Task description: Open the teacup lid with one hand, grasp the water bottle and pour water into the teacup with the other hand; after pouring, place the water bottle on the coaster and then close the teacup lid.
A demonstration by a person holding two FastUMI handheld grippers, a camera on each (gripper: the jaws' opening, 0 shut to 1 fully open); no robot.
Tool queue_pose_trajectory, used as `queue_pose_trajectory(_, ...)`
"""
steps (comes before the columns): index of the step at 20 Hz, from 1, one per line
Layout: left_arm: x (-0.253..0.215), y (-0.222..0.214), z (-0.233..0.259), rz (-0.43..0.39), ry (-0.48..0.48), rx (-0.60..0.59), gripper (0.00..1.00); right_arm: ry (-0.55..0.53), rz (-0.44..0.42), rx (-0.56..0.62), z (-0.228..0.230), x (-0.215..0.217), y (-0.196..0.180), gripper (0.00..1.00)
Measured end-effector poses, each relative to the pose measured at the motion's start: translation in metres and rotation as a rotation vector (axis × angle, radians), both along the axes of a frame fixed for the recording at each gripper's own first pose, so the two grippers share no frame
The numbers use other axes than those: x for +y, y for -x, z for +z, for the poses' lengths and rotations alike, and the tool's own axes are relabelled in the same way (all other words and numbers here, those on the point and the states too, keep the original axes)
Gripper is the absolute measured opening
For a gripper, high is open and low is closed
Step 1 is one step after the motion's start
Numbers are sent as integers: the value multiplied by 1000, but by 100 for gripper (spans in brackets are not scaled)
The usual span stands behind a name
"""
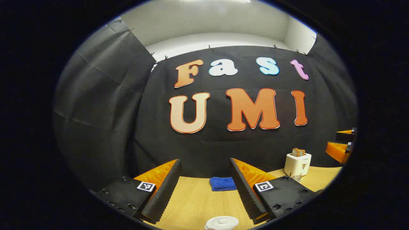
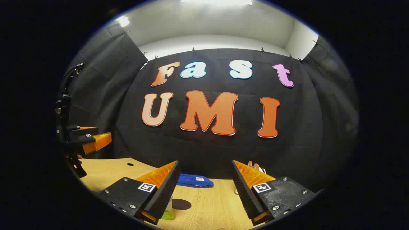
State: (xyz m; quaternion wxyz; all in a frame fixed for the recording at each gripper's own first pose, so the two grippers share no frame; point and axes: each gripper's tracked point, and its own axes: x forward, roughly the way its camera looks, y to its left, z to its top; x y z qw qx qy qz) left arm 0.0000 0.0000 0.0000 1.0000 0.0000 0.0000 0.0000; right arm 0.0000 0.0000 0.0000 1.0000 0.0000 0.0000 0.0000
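My left gripper [image 1: 204, 188]: fingers spread wide, nothing between them, held above the wooden table [image 1: 198, 201].
My right gripper [image 2: 204, 191]: also spread wide and empty, above the same table.
Teacup lid [image 1: 222, 221]: white, round, with a small knob on top, at the bottom edge of the left gripper view, just below and ahead of my left fingers. I cannot see the cup under it.
Water bottle [image 2: 168, 213]: a clear body with greenish contents shows beside my right gripper's left finger, mostly hidden by it.
Coaster [image 2: 181, 204]: dark round disc flat on the table, just beside the bottle.
Other things: blue cloth [image 1: 223, 184] by the back wall; white toaster [image 1: 297, 164] with bread in it at the right of the left gripper view.
Handling, lid: I judge it ceramic, stiff, smooth and chippable; I would pinch the knob and lift straight up.
Handling, bottle: likely thin plastic, slick, and heavy if full; I would grip mid-body, firmly without crushing.
Step in hand: nothing grasped yet.
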Motion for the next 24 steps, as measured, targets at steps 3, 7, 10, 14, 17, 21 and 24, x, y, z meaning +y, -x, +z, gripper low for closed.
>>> queue_pose_trajectory(3, 3, 2, 4, 14, 6, -12, 97, 8, -10, -6, 1, -2, 0, 95)
queue_pose_trajectory(7, 4, 4, 5, 19, 9, -24, 96, 15, -1, -5, 0, 2, 2, 95)
queue_pose_trajectory(10, 5, 4, 4, 25, 16, -23, 97, 16, 3, -6, -1, 3, 3, 95)
queue_pose_trajectory(14, 9, 6, 8, 36, 14, -38, 97, 8, 16, -2, 0, 7, 3, 95)
queue_pose_trajectory(17, 10, 6, 12, 35, 3, -50, 96, 3, 20, -7, 3, 9, 2, 95)
queue_pose_trajectory(21, 7, 8, 11, 21, 6, -47, 96, 4, 22, -10, 4, 10, 2, 95)
queue_pose_trajectory(24, 5, 6, 1, 7, 16, -20, 97, 16, 23, 0, -2, 11, 1, 95)
